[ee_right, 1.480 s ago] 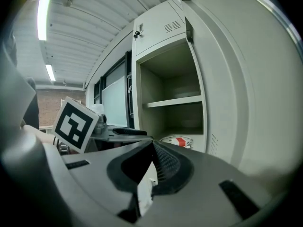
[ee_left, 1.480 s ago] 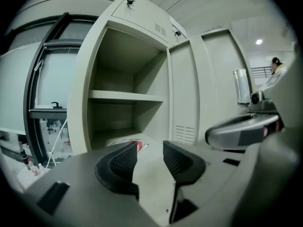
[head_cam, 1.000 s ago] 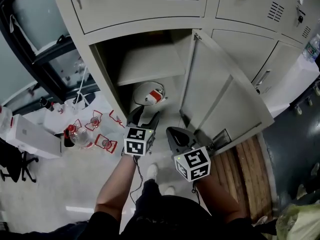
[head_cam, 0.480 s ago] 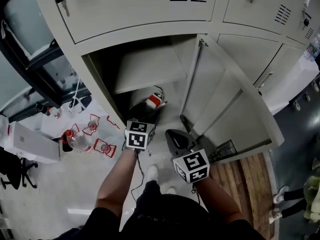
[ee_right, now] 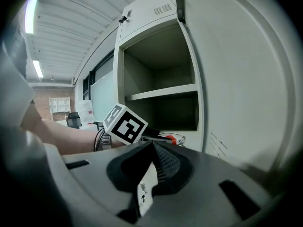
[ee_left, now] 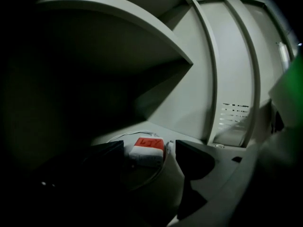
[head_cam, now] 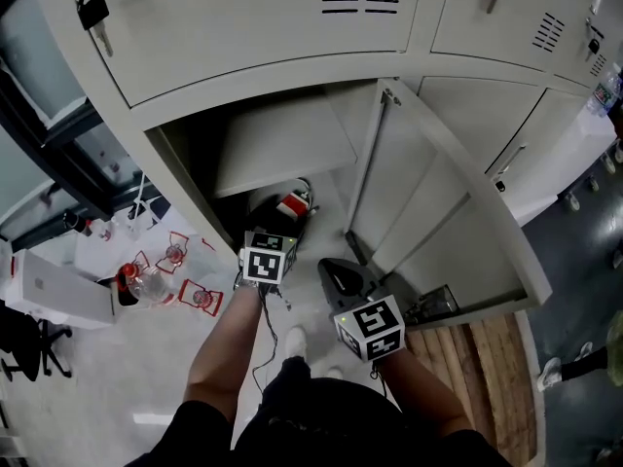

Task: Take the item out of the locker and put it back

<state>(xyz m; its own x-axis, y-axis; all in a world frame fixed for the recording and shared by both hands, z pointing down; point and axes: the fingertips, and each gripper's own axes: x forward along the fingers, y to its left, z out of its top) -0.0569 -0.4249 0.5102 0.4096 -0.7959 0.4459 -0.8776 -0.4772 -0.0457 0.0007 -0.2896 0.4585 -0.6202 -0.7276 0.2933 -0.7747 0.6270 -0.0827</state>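
Item (head_cam: 291, 205), red-topped white block with coiled white cable, lay on bottom of locker (head_cam: 292, 74), under shelf (head_cam: 282, 149). Left gripper (ee_left: 148, 150) pointed at it, jaws just opened wide, block framed between tips, unpinched. Best approach, likely: straddle block body, skip cable, then close. Right gripper (ee_right: 150, 161) pressed together, empty, beside open door (head_cam: 438, 212).

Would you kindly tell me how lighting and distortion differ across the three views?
Left gripper view: the locker is in deep shadow on its left side, the red-and-white item dimly lit; fisheye bends the shelf. Right gripper view: bright, with dark vignetted corners. Head view: evenly lit, locker bottom dim.
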